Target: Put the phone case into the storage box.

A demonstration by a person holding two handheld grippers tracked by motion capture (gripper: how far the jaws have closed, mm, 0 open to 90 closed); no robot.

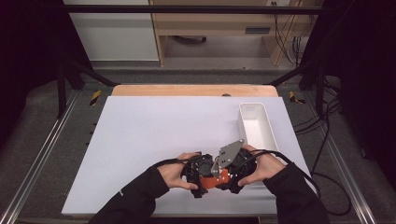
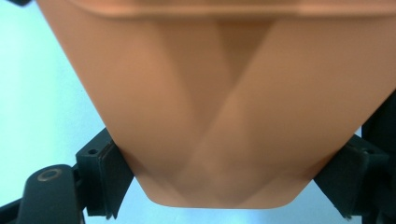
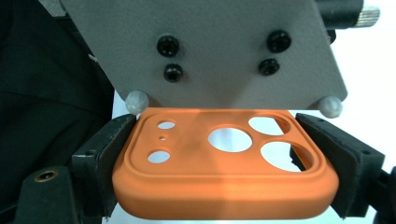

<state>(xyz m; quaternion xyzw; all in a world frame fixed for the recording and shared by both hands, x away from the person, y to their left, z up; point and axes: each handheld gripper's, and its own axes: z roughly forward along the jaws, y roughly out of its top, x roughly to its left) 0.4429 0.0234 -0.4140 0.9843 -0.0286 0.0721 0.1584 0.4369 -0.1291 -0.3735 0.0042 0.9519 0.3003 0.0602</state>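
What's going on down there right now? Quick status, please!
Left gripper and right gripper: both shut on the orange phone case, jaws against its sides. Case held near the table's front edge. White bin off to the right; nothing in the way.

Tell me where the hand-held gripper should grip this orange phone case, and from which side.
Grip the orange phone case across its width, pads on the two long side walls, coming in end-on. The right hand-held gripper does so at the camera-cutout end, the left hand-held gripper at the other. The walls are straight and parallel; the cutouts make that end's middle thin.
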